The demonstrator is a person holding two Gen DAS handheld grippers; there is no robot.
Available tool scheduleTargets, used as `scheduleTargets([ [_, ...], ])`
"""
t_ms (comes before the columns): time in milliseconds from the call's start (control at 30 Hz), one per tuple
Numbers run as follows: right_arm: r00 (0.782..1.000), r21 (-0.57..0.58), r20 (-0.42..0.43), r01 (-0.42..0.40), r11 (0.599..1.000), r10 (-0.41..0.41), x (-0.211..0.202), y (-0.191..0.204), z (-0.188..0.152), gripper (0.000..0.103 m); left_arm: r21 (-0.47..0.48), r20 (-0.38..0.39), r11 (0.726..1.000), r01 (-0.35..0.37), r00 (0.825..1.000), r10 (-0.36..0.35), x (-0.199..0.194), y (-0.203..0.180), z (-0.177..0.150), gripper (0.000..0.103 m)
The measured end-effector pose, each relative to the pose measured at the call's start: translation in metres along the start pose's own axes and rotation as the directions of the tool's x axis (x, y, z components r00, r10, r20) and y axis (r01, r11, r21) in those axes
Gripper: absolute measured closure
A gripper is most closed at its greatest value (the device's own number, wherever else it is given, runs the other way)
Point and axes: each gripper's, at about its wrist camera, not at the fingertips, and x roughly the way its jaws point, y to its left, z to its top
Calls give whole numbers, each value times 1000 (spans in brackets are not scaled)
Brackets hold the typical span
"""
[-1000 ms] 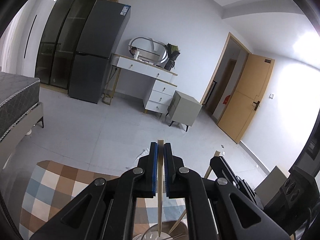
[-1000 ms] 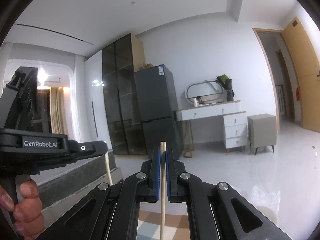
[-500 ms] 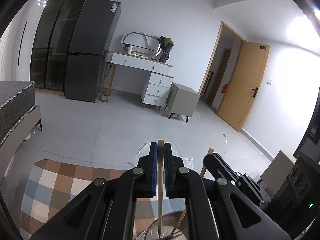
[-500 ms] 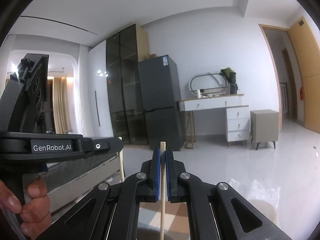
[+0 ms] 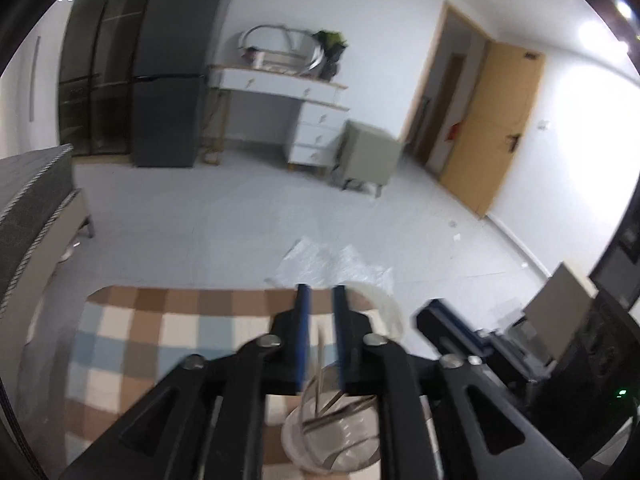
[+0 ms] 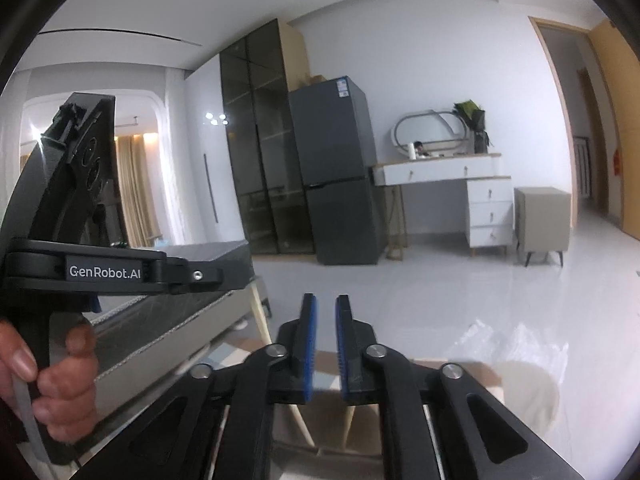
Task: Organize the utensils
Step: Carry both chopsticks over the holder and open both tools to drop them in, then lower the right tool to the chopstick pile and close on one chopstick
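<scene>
Opening, the left gripper has blue pads apart around a thin chopstick that stands free between them, its lower end in a clear glass cup, half hidden by the fingers. The right gripper, also opening, holds nothing. Chopsticks below it are blurred. A checkered rug lies underneath.

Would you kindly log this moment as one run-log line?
left gripper: opening, chopstick loose between pads | right gripper: opening, nothing between | clear cup: holds chopsticks
</scene>
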Motion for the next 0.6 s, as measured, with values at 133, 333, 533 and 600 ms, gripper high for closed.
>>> scheduleTargets([
  [133, 1000, 36, 11, 13, 999, -13, -23, -2, 7, 70, -21, 23, 999, -49, 999, 50, -28, 4, -5, 56],
  [333, 1000, 116, 7, 6, 993, -7, -66, 5, 14, 36, -63, 49, 990, -127, 990, 131, -78, 3, -15, 32],
  [533, 999, 105, 35, 0, 994, -4, -105, 32, 19, 33, -38, 121, 976, -216, 968, 219, -122, -13, -35, 15],
  [600, 999, 120, 49, -22, 993, 16, -118, 41, 19, 30, -37, 131, 970, -242, 961, 245, -130, -14, -41, 13],
])
